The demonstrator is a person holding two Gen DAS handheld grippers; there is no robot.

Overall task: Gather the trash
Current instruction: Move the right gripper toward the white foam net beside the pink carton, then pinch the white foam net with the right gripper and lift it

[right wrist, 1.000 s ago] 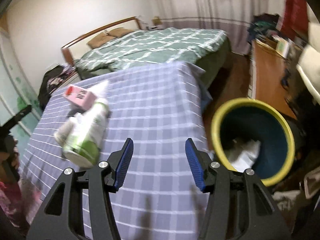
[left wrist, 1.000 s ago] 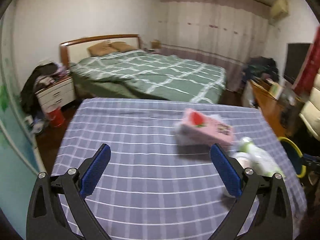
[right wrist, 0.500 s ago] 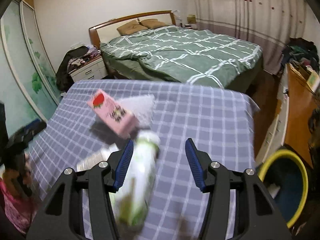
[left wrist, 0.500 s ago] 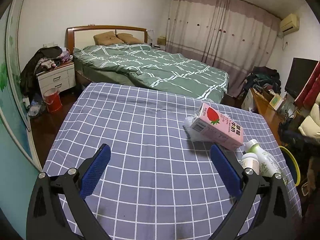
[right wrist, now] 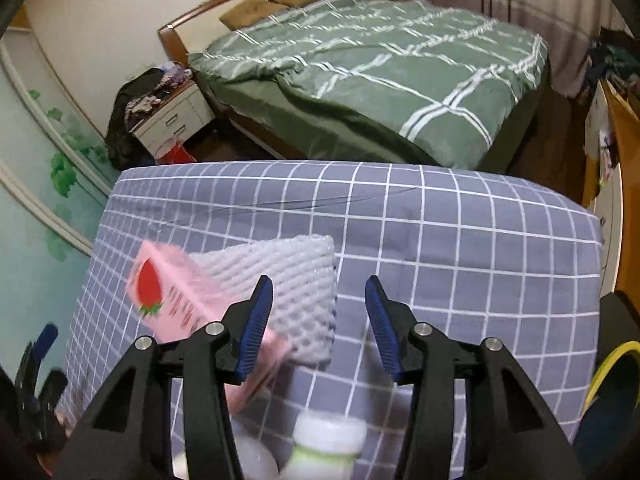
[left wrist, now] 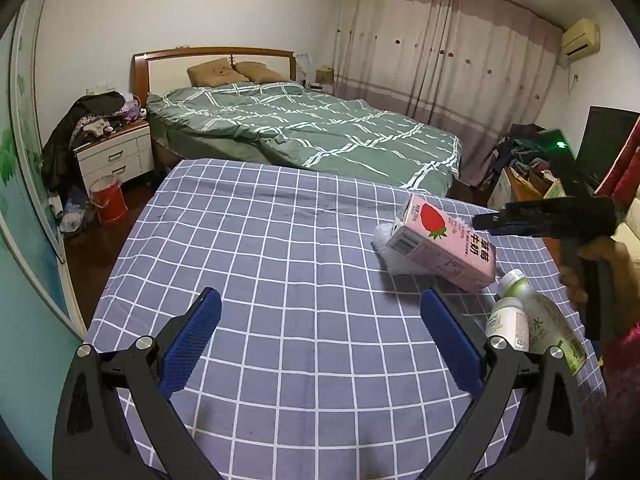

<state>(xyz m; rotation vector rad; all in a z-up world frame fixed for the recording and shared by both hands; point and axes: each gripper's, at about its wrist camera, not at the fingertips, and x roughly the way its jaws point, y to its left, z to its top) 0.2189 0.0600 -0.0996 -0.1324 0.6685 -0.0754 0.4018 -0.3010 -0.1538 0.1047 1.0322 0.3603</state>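
Observation:
A pink strawberry milk carton [left wrist: 440, 248] lies tilted on a white foam net [left wrist: 382, 240] on the checked tablecloth [left wrist: 280, 264]. Two plastic bottles, a small white one [left wrist: 506, 322] and a green-labelled one [left wrist: 550, 324], lie just right of it. My left gripper [left wrist: 320, 312] hovers open over bare cloth, left of the trash. My right gripper [right wrist: 318, 292] hangs above the foam net [right wrist: 292, 272], with the carton [right wrist: 172, 300] at its left finger. Its jaws are closing, with nothing pressed between the pads. A bottle cap [right wrist: 328, 438] shows below it. The right gripper [left wrist: 486, 222] also shows in the left wrist view.
A yellow-rimmed bin [right wrist: 612, 356] stands off the table's right side. Beyond the table is a bed with a green quilt [left wrist: 320, 132], a white nightstand [left wrist: 116, 156] and a red bucket [left wrist: 108, 200]. A wooden desk [right wrist: 624, 140] with clutter is at the right.
My right gripper swung left from over the bin, across the bottles, to above the carton and foam net, and its jaws narrowed slightly. It now shows in the left view, which tilted slightly.

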